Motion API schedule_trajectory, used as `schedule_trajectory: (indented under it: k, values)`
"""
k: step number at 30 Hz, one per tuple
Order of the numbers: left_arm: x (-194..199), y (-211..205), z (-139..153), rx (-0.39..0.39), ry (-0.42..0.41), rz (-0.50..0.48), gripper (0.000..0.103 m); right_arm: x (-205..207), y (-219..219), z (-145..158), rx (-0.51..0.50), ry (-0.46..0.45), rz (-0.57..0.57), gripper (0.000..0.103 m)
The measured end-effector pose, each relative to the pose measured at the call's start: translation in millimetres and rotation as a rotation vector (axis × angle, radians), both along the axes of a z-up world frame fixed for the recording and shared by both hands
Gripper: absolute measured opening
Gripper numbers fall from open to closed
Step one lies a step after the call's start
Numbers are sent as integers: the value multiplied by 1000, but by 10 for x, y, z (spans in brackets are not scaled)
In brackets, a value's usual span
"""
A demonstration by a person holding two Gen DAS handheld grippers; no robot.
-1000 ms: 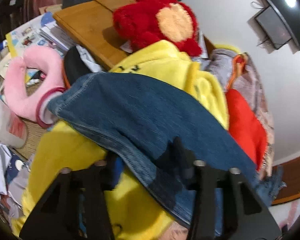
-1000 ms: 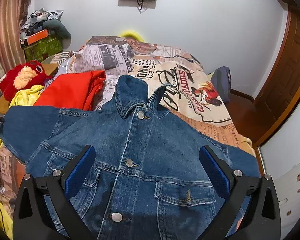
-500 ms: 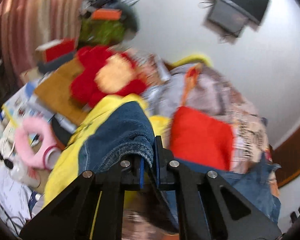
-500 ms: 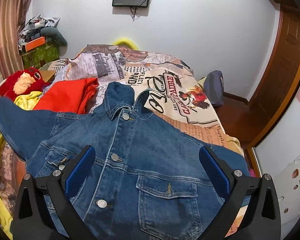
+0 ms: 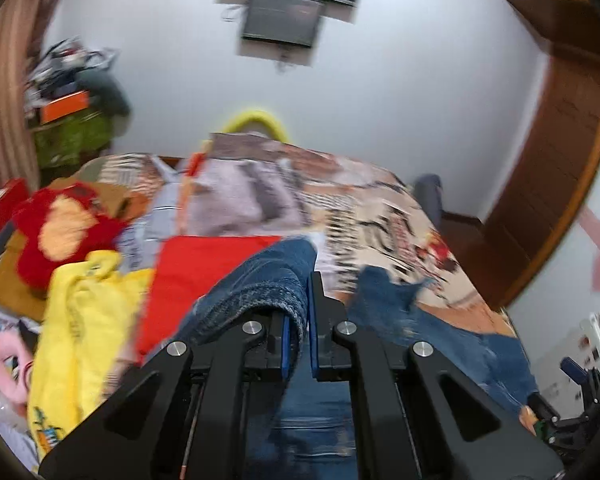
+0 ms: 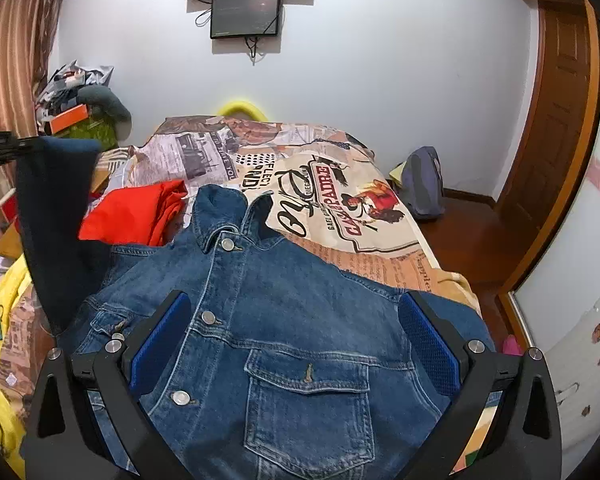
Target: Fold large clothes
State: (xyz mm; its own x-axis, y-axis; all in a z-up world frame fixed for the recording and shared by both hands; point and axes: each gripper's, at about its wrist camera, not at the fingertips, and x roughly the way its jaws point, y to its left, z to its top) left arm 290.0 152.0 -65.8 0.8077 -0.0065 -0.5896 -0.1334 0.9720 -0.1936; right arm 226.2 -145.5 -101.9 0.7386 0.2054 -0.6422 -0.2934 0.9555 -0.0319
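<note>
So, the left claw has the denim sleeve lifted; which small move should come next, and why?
Probably carry the sleeve across onto the jacket's front. The left claw is shut on the cuff, raised, while the body lies flat, buttoned, and the right claw hovers open.

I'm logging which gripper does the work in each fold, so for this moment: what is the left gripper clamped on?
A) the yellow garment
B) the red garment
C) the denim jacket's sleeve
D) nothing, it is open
C: in the left wrist view the left gripper is shut on the sleeve of the denim jacket, lifted above the bed, while the right gripper is open.
</note>
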Motion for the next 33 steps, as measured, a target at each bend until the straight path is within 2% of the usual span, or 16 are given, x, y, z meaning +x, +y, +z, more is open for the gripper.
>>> schedule_trajectory:
  k: [3, 7, 11, 13, 14, 15, 16, 19, 20, 23, 26, 30, 33]
  values:
    - [140, -480, -152, 22, 36, -85, 6, 1, -94, -35, 2, 7, -12, 103]
    - [262, -1111, -509, 59, 131, -210, 6, -25, -233, -80, -1, 19, -25, 103]
    - [335, -1569, -973, 10, 297, -336, 6, -57, -376, -143, -15, 29, -51, 103]
    - [304, -1787, -1143, 46, 350, -382, 7, -83, -438, -172, -14, 36, -62, 103]
    - [285, -1836, -1188, 69, 363, -395, 8, -93, -472, -195, -8, 43, -67, 103]
    - [257, -1886, -1235, 94, 377, -412, 15, -98, -495, -209, -2, 51, -69, 103]
    - [218, -1924, -1275, 104, 391, -429, 26, -102, -523, -230, 6, 62, -70, 103]
    - [115, -1909, -1305, 70, 408, -464, 47, -94, -572, -285, 19, 96, -68, 103]
    - [89, -1900, -1303, 63, 417, -464, 49, -90, -579, -296, 18, 105, -67, 103]
    - [13, -1761, -1235, 32, 424, -451, 51, -89, -565, -283, 12, 111, -60, 103]
    - [-93, -1523, -1076, 5, 381, -419, 53, -90, -513, -237, 3, 101, -43, 103]
    - [-289, -1075, -838, 34, 284, -309, 68, -60, -334, -145, -8, 83, 4, 103]
    - [-379, -719, -795, 59, 260, -222, 71, -31, -119, -67, -29, 59, 48, 103]
